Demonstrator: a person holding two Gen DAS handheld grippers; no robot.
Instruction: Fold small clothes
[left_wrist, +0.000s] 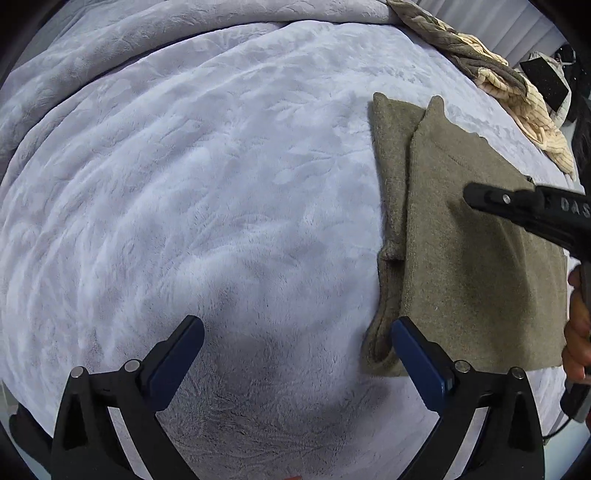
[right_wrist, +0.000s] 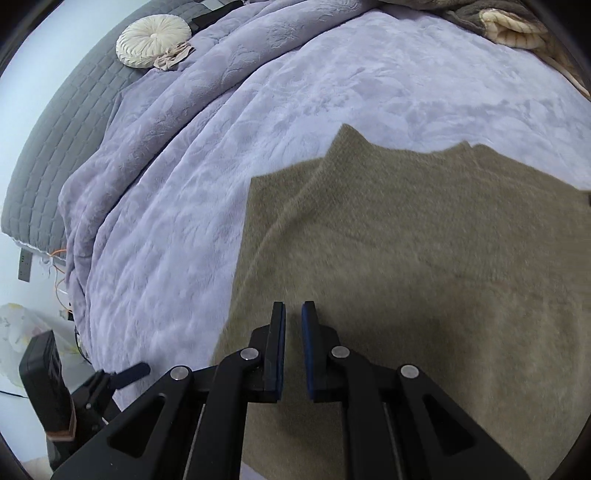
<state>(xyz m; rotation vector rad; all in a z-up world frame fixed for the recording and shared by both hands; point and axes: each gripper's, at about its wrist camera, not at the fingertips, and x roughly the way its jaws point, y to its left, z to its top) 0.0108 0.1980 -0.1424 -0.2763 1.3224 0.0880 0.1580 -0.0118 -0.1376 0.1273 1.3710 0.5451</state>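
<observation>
The left hand-held gripper (left_wrist: 297, 354) hangs released, jaws spread wide and empty, over a lilac plush bedspread (left_wrist: 207, 192), while the right hand-held gripper (right_wrist: 293, 314) hovers nearly clenched, a thin gap between its pads and nothing in them. An olive knitted garment (left_wrist: 476, 266) lies flat on the bedspread, one side panel already turned over its body, a narrower strip showing along its outer edge. Judged from this, the fold in hand is best finished by smoothing the turned panel flat and squaring its edges before the next fold, taking the cloth at a corner and not mid-panel. The garment lies just beside the left hand-held gripper, its near corner meeting the inner finger, though contact cannot be confirmed; the right one points down over the garment's near half. A heap of cream and grey clothes (left_wrist: 517, 92) waits at the bed's far edge; a round cream cushion (right_wrist: 153, 40) rests well apart.
</observation>
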